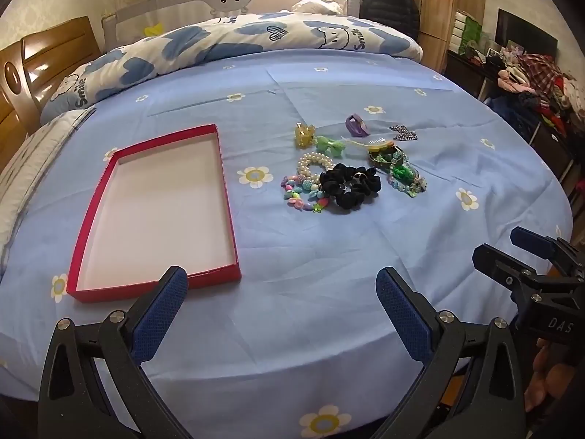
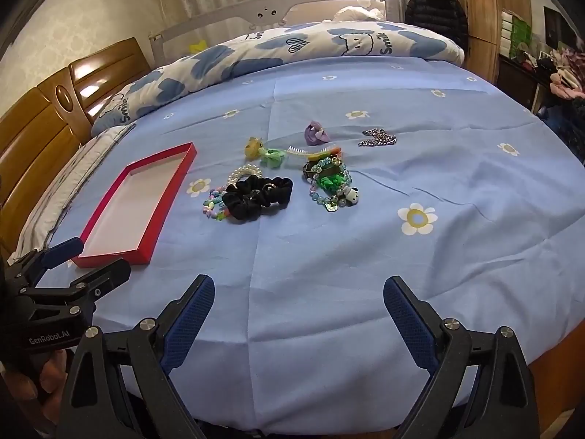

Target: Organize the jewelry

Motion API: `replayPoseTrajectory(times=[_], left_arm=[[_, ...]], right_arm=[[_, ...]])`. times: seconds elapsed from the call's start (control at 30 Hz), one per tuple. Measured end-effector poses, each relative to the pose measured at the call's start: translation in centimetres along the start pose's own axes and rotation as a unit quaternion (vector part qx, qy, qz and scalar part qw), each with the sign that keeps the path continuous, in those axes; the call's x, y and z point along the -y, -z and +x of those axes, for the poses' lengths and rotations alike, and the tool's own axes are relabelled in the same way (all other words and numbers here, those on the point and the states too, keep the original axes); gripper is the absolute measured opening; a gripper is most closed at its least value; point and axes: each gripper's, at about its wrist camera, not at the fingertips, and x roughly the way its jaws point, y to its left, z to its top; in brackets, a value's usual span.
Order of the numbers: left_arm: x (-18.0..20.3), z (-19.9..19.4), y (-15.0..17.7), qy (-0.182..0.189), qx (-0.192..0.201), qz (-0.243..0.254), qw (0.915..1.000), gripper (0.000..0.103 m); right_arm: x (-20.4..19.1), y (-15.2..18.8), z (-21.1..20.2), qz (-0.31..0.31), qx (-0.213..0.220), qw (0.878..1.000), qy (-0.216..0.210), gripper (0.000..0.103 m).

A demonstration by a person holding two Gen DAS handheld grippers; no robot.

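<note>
An empty red box [image 1: 215, 146] [image 2: 109, 259] with a white inside lies on the blue bedsheet. To its right sits a pile of jewelry: a black scrunchie [image 1: 351, 186] [image 2: 256, 194], a pearl bracelet [image 1: 314, 164], a colourful bead bracelet [image 1: 301, 195], a green bead bracelet [image 2: 331, 186], a green bow [image 1: 327, 145], a yellow clip [image 1: 304, 135], a purple clip [image 1: 356, 126] [image 2: 316, 133] and a sparkly bow [image 1: 402, 133]. My left gripper [image 1: 281, 307] is open and empty near the box's front corner. My right gripper [image 2: 298, 314] is open and empty, short of the pile.
A folded blue-and-white quilt [image 1: 237, 40] lies along the far side of the bed. A wooden headboard [image 2: 40, 120] is at the left. A cluttered shelf [image 1: 530, 84] stands at the right. The bed's front edge [image 2: 541, 351] is close below the grippers.
</note>
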Motion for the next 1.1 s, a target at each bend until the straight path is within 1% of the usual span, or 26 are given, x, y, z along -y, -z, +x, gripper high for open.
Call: replayPoseTrajectory(times=[0.83, 1.1], left_arm=[[-0.13, 0.40, -0.05, -0.006, -0.001, 0.001, 1.0000, 0.103], [0.02, 0.62, -0.05, -0.008, 0.001, 0.002, 1.0000, 0.103]], right_arm=[[-0.11, -0.32, 0.01, -0.001, 0.000, 1.000, -0.008, 0.095], [-0.05, -0.68, -0.19, 0.003, 0.004, 1.000, -0.017, 0.095]])
